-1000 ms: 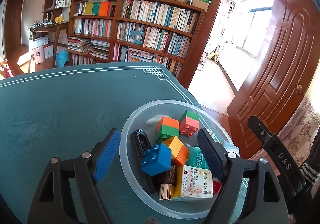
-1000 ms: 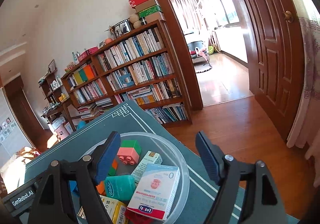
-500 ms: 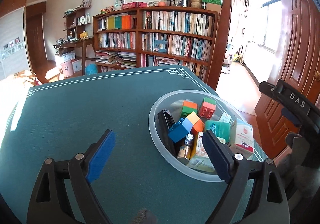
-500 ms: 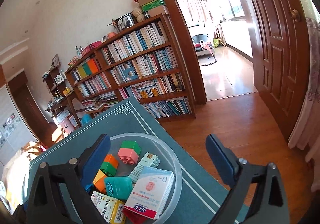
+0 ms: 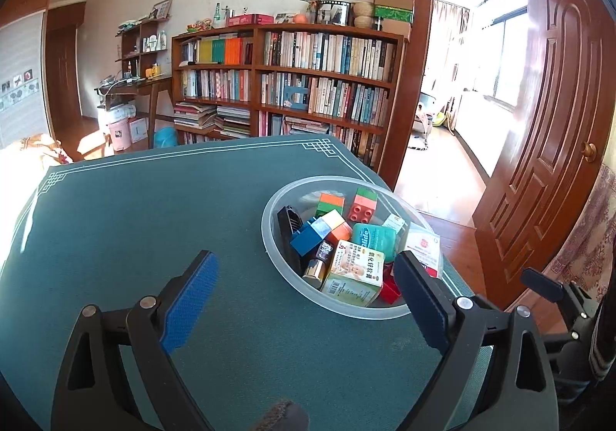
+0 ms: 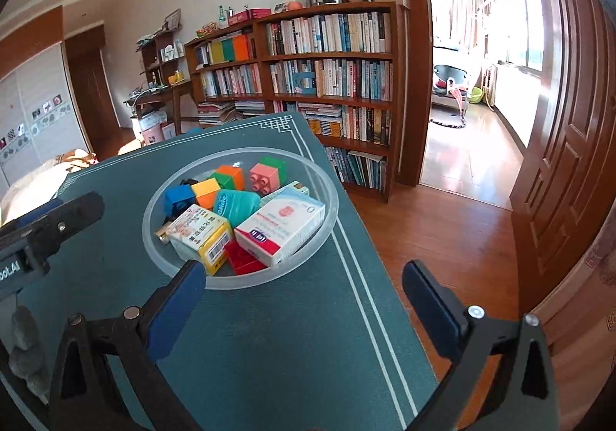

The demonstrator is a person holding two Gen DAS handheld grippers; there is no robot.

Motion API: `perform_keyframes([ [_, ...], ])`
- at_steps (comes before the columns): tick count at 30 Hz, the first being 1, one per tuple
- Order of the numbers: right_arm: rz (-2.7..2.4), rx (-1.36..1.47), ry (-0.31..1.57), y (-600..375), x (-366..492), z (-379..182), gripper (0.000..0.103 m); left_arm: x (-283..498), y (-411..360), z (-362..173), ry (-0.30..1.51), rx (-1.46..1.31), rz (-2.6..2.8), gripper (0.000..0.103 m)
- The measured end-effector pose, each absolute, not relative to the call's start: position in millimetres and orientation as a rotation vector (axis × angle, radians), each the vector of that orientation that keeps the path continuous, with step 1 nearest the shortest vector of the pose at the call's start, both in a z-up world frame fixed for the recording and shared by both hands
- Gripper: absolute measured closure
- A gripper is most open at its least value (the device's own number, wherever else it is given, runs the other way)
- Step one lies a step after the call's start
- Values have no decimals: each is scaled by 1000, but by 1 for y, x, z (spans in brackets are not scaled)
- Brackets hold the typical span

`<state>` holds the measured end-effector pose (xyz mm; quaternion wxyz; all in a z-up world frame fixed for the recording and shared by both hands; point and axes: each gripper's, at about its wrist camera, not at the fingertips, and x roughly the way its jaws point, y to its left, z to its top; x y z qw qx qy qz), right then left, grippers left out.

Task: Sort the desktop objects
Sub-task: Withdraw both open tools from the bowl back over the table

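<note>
All the small things, toy blocks (image 6: 265, 172) and boxes (image 6: 281, 225), lie heaped in the clear bowl (image 5: 277, 258) at the frame's centre right; the green bench (image 5: 134, 207) around it is bare. That fits sorting finished or a bowl waiting to be emptied. The left gripper (image 5: 306, 296) and right gripper (image 6: 302, 309) both hover with jaws wide apart, holding nothing.

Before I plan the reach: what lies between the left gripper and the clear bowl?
Only bare green table mat. In the left wrist view nothing lies between the open left gripper and the clear bowl.
</note>
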<state>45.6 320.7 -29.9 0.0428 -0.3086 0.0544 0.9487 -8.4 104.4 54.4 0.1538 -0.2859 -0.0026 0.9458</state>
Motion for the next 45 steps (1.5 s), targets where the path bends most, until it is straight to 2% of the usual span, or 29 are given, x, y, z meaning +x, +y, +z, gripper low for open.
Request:
perform_keyframes([
  [8, 2949, -939, 50, 285, 54, -34, 0, -2, 110, 60, 8, -829, 2721, 8],
  [18, 2952, -960, 99, 286, 53, -40, 0, -4, 115, 64, 17, -837, 2707, 8],
  [45, 2934, -917, 74, 279, 44, -40, 0, -21, 125, 54, 53, -898, 2721, 8],
])
